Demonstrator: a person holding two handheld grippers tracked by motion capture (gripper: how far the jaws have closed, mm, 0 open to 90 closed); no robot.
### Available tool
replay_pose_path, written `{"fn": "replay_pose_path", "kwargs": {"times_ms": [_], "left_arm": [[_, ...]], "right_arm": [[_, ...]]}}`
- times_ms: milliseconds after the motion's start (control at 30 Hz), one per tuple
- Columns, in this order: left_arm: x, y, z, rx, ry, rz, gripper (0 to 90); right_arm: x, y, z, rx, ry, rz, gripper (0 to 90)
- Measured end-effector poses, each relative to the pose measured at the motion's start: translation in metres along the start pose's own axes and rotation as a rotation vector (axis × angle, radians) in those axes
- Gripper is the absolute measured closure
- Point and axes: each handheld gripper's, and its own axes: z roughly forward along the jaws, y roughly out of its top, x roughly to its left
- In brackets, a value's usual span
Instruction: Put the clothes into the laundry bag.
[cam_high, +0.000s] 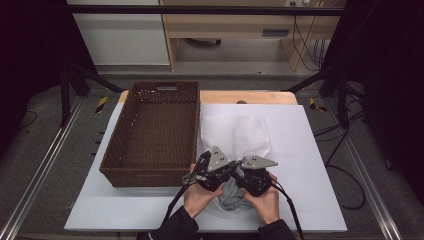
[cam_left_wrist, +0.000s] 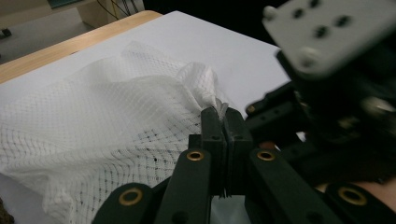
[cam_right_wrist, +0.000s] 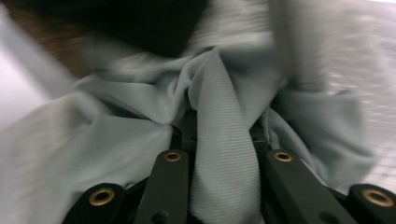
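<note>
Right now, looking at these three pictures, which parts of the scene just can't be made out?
- Grey cloth: right gripper view, motion blur smears its edges; its draped fold covers the right gripper's pads.
- White mesh bag: left gripper view, its lower part is cut off by the frame's edge; its opening isn't visible.
- Left gripper: the mesh edge it pinches is barely visible.
- High view: both hands and grippers hide where cloth meets bag.
- Wicker basket: its weave is too small to read.

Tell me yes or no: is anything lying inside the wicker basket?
No. In the high view the wicker basket shows only its bare woven bottom, while the white mesh bag lies beside it.
</note>
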Motion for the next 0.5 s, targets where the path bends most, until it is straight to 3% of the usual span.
{"fn": "replay_pose_path", "kwargs": {"times_ms": [100, 233, 367, 433, 500], "left_arm": [[0.0, -0.006, 0.003, 0.013, 0.005, 0.002, 89.0], [0.006, -0.011, 0.003, 0.008, 0.003, -0.018, 88.9], [0.013, -0.011, 0.001, 0.002, 0.017, -0.034, 88.9], [0.015, -0.011, 0.0, -0.002, 0.021, -0.045, 88.9], [0.017, -0.012, 0.0, -0.003, 0.021, -0.052, 88.9]], "right_arm": [[-0.005, 0.001, 0.009, -0.022, -0.039, 0.048, 77.6], [-0.005, 0.0, 0.011, -0.046, -0.051, 0.028, 74.9], [-0.003, 0.0, -0.006, -0.064, -0.033, -0.01, 55.0], [-0.001, -0.001, -0.021, -0.093, -0.037, -0.039, 42.8], [-0.001, -0.003, -0.037, -0.124, -0.024, -0.035, 33.3]]}}
